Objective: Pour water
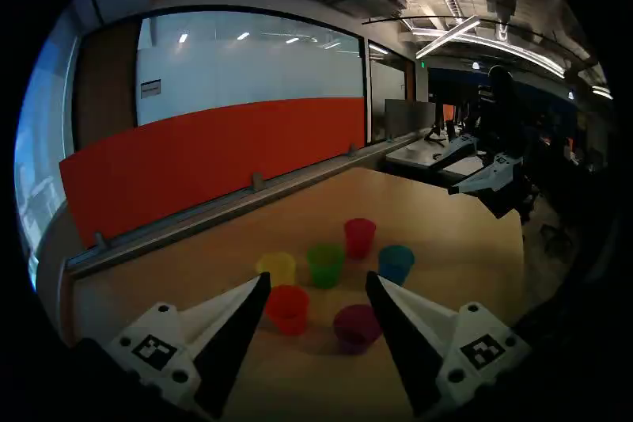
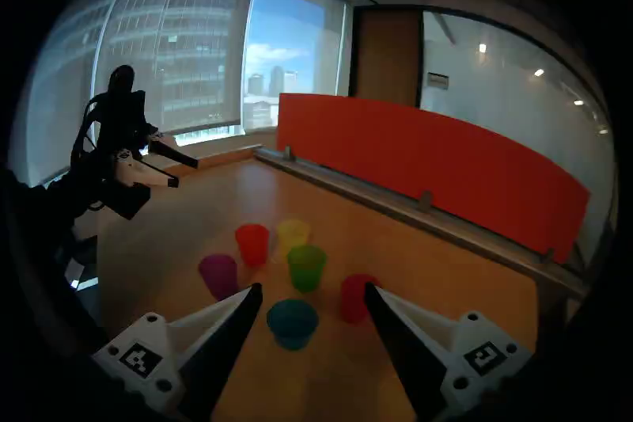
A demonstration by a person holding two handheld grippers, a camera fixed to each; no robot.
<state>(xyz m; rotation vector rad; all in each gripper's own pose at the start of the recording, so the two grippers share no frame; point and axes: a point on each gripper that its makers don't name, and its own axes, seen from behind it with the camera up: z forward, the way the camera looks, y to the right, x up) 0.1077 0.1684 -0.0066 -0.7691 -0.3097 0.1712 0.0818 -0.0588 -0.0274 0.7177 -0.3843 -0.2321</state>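
Left gripper view showed me six cups on the table, orange divider behind; left gripper and right gripper gaped empty.

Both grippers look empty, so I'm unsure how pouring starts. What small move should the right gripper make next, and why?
Probably ease the right gripper down and forward to the teal cup: its fingers stand open and empty, and that cup is nearest, centred between them. No cup is gripped yet, so a grasp likely comes first.
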